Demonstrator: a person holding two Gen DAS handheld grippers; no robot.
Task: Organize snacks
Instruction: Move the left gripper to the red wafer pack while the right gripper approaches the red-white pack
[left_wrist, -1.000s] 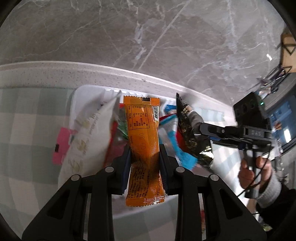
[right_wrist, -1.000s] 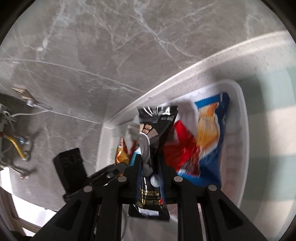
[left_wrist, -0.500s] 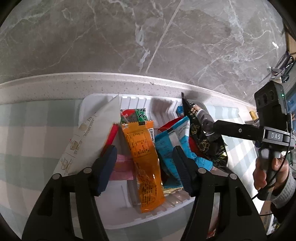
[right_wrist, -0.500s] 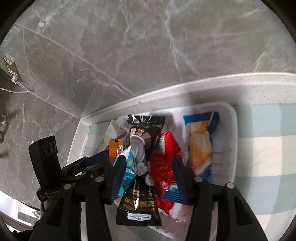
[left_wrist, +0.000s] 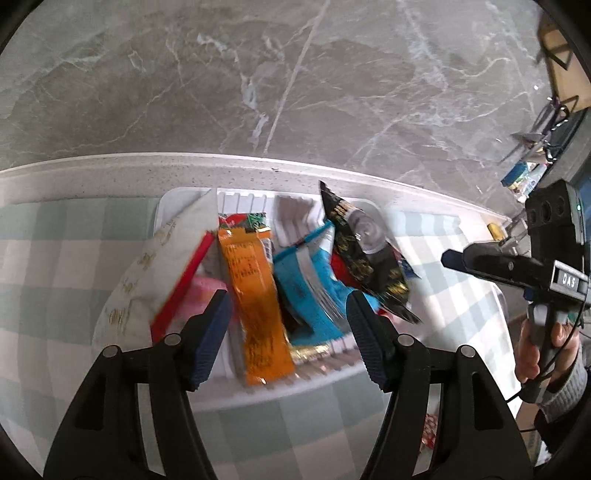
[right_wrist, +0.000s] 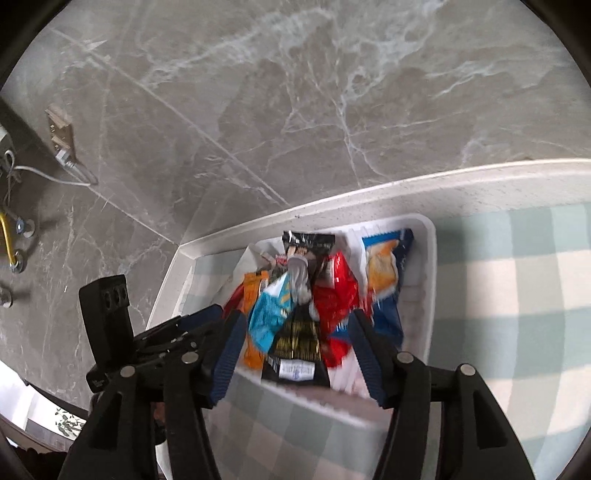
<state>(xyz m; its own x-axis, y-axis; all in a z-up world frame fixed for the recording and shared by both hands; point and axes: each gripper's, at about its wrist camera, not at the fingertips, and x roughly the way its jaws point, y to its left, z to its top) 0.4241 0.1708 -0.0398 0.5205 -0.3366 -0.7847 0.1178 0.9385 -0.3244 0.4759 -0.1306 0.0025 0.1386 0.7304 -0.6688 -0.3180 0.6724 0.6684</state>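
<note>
**A:** Wondering which gripper's closer to the orange packet (left_wrist: 255, 299)?

**B:** left gripper (left_wrist: 288, 317), jaws wide, empty. Packet lies in the white bin (left_wrist: 295, 387), long axis running straight away between them. right gripper (right_wrist: 295, 336) gapes empty too.

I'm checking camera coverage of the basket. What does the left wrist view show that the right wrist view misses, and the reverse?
Only the left wrist view shows the cream printed pouch and the pink packet at the basket's left end. Only the right wrist view shows the blue and orange chip bag at the other end. Both show the white plastic basket, the orange wrapper bar, the light blue packet, the black and gold packet, and both grippers open, holding nothing.
</note>
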